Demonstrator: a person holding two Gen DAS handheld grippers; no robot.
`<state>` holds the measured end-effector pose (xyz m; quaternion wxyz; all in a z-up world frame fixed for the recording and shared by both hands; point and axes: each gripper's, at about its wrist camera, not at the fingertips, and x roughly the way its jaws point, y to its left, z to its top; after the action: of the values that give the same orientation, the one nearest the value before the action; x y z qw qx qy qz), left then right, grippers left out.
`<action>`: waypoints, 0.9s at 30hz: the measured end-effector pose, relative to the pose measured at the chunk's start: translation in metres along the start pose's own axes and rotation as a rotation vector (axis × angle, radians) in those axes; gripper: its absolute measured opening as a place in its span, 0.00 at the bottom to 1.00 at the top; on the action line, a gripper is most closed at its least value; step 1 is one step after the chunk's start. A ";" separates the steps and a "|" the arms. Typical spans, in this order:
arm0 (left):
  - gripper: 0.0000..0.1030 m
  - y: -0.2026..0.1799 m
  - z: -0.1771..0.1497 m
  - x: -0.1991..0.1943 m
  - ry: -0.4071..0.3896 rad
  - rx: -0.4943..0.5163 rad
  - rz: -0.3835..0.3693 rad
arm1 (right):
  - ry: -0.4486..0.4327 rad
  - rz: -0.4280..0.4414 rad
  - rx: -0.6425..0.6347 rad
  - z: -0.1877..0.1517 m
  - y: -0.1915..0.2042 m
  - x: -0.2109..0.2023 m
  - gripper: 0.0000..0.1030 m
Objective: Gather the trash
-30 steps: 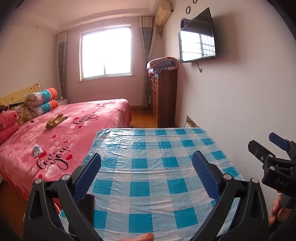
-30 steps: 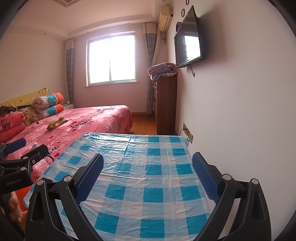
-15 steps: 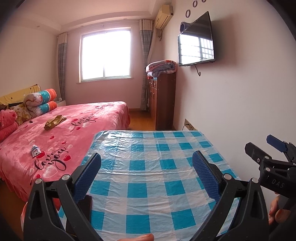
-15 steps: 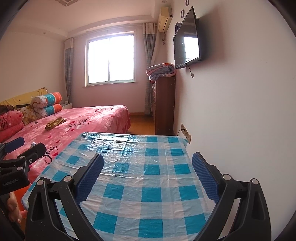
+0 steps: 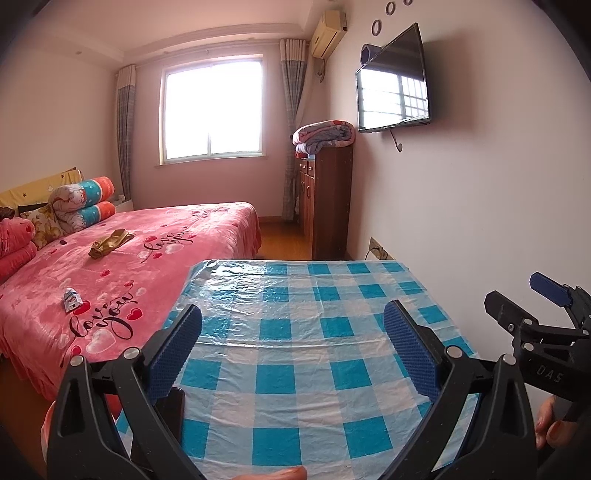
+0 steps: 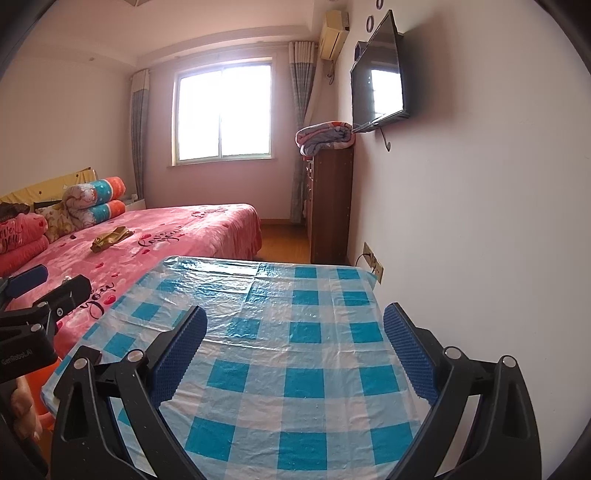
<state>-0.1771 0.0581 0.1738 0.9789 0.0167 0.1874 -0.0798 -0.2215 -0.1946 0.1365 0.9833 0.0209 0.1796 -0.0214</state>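
Over the near end of the table [image 5: 295,369], left wrist view: left gripper [image 5: 293,350] is hovering, jaws spread wide, two blue ribbed pads [image 5: 177,350], nothing between them. The blue-and-white check tablecloth [image 5: 332,295] is covering the tabletop under clear plastic. Right gripper [image 5: 524,306] is showing at the right edge, side-on, jaws apart, gripping nothing; a hand [image 5: 550,428] is showing below it. Left of the table, one pink bed [image 5: 155,273] is carrying two loose items: one small white wrapper [image 5: 71,299] near the front, and one crumpled gold piece [image 5: 109,243] farther back, well apart from each other. Two rolled bolsters [image 5: 85,201] are stacked at the far left. One dark wood cabinet [image 5: 327,203] is standing against the right wall with one folded blanket [image 5: 323,134] on top. One TV [image 5: 393,81] and one air conditioner [image 5: 328,33] are hanging on that wall; one window [image 5: 212,110] is sitting in the far wall.

In the right wrist view: right gripper [image 6: 295,350] is sitting over the same table [image 6: 295,406], closer to the right wall, jaws wide apart, empty. Left gripper [image 6: 48,288] is poking in from the left edge, jaws parted, over the bed [image 6: 184,236] side. One gold piece [image 6: 110,238] is visible on the bed; the wrapper is hidden behind the left gripper. One wall socket [image 6: 373,262] is sitting just past the table's far right corner.
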 end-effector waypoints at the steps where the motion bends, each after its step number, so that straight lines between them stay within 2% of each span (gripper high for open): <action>1: 0.96 0.000 0.000 0.000 0.000 0.000 0.000 | 0.001 0.002 0.001 0.000 0.000 0.000 0.93; 18: 0.96 -0.002 -0.003 0.013 0.015 0.006 0.010 | 0.035 0.040 -0.006 -0.006 0.008 0.015 0.92; 21: 0.96 -0.003 -0.007 0.024 0.043 0.002 0.013 | 0.057 0.048 0.010 -0.010 0.004 0.026 0.92; 24: 0.96 -0.004 -0.019 0.049 0.116 0.004 0.035 | 0.097 0.049 0.024 -0.017 0.000 0.042 0.92; 27: 0.96 -0.003 -0.030 0.072 0.191 -0.007 0.039 | 0.178 0.052 0.053 -0.031 -0.009 0.070 0.93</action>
<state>-0.1221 0.0460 0.1194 0.9580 0.0242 0.2798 -0.0582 -0.1676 -0.2042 0.0823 0.9628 0.0534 0.2648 0.0014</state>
